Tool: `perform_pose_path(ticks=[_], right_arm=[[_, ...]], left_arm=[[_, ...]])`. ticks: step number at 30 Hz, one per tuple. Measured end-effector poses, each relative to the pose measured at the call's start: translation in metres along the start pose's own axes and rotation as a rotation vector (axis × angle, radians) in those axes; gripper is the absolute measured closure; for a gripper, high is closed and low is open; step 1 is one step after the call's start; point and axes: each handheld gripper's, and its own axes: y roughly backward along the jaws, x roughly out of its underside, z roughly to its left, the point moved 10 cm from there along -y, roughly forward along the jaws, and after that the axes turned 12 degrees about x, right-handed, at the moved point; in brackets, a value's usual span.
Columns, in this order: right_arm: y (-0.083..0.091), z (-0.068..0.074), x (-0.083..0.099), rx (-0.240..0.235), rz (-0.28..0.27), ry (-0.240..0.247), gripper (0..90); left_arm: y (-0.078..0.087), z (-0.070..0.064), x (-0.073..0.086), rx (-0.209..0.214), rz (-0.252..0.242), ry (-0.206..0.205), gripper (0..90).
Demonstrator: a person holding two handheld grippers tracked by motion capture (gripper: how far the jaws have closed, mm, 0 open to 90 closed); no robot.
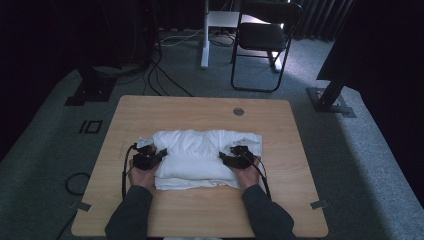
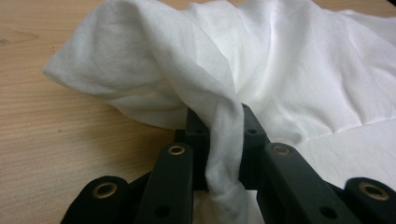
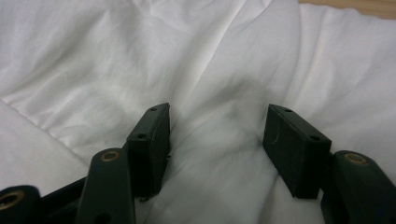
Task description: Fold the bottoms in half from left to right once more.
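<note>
The left gripper (image 2: 224, 135) clamps a fold of the crumpled white cotton cloth (image 1: 200, 155) at 9 o'clock, while the right gripper (image 3: 217, 140), jaws spread, rests on it at 3 o'clock.

Dark grey long sleeves (image 1: 131, 212) cover both forearms, and each hand carries a black gripper, left (image 1: 148, 157) and right (image 1: 235, 157), built of blocky jaws on linkage bars with brass-ringed rivets and a trailing black cable (image 1: 124, 175).
</note>
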Motion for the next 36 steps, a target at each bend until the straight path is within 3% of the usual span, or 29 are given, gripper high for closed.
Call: perform_pose_path(ticks=[8,9,13,16,22,25,31,36], right_arm=[[0.018,-0.002,-0.011,0.010,-0.021,0.016,38.4],[0.024,0.000,-0.015,0.019,-0.041,0.047,37.9],[0.033,0.008,-0.022,0.020,-0.066,0.090,37.4],[0.041,0.020,-0.030,0.000,-0.093,0.134,37.1],[0.047,0.043,-0.033,-0.019,-0.097,0.223,37.1],[0.046,0.045,-0.032,-0.017,-0.094,0.242,36.9],[0.022,0.054,-0.016,-0.034,-0.005,0.254,36.0],[0.004,0.058,-0.003,0.005,0.044,0.295,37.3]], left_arm=[[0.002,-0.003,-0.005,0.008,-0.009,-0.006,80.4],[0.002,-0.003,-0.005,0.007,-0.008,-0.006,80.4],[0.001,-0.002,-0.006,0.008,-0.009,0.001,80.4],[0.002,-0.002,-0.007,0.006,-0.011,-0.004,80.4],[0.008,-0.003,-0.016,0.008,-0.028,-0.009,80.4],[0.012,-0.002,-0.021,0.005,-0.036,-0.015,80.4],[0.018,-0.002,-0.030,0.004,-0.055,-0.017,80.5],[0.021,-0.008,-0.038,0.022,-0.069,-0.027,80.6]])
